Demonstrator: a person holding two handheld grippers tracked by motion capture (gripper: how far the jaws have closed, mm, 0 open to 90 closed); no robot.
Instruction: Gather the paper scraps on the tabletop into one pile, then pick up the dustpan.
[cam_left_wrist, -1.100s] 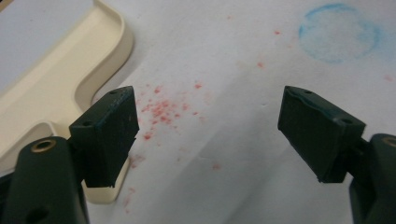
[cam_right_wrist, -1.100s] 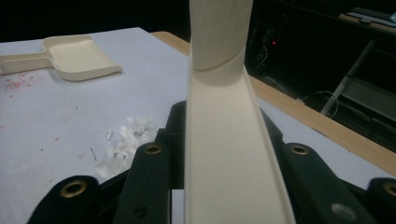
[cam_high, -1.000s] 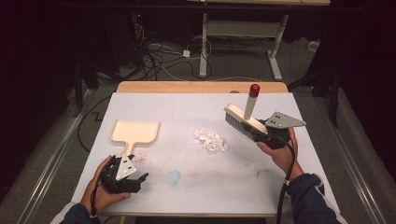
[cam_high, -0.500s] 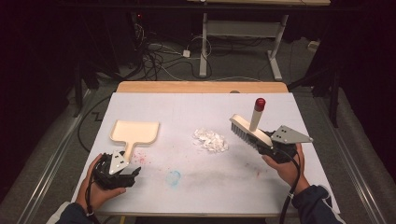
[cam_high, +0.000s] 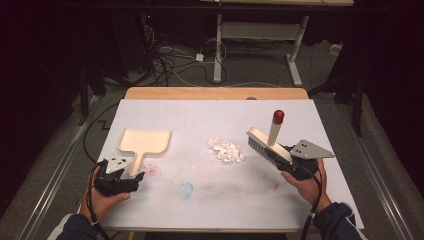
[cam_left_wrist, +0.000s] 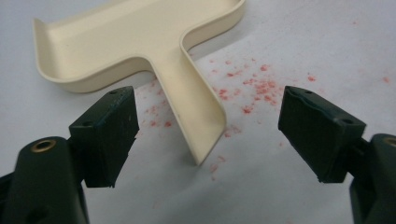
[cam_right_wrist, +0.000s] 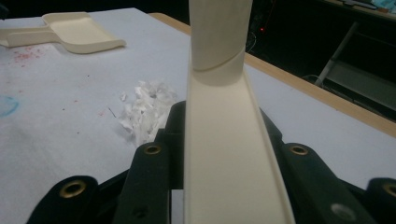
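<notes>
A cream dustpan (cam_high: 145, 141) lies flat at the left of the white table, its handle pointing toward me. My left gripper (cam_high: 131, 175) is open at the handle's end. In the left gripper view the handle tip (cam_left_wrist: 205, 135) lies between the two wide jaws of the left gripper (cam_left_wrist: 212, 105), and neither pad touches it. My right gripper (cam_high: 292, 159) is shut on a cream brush (cam_high: 265, 145) whose red-capped handle (cam_high: 278, 117) stands up. The brush back (cam_right_wrist: 224, 158) runs between the jaws of the right gripper (cam_right_wrist: 222, 123). A pile of white paper scraps (cam_high: 226, 150) lies just left of the bristles.
Red crumbs (cam_high: 156, 170) are scattered beside the dustpan handle and a blue smear (cam_high: 186, 190) marks the sheet near the front. The table's wooden far edge (cam_high: 215, 93) borders a dark floor with cables and desk legs. In the right gripper view the scraps (cam_right_wrist: 147, 109) lie left of the brush.
My left gripper has shifted left and a little farther away, up to the dustpan handle's end. The right hand has carried the brush right and lower, nearer the table.
</notes>
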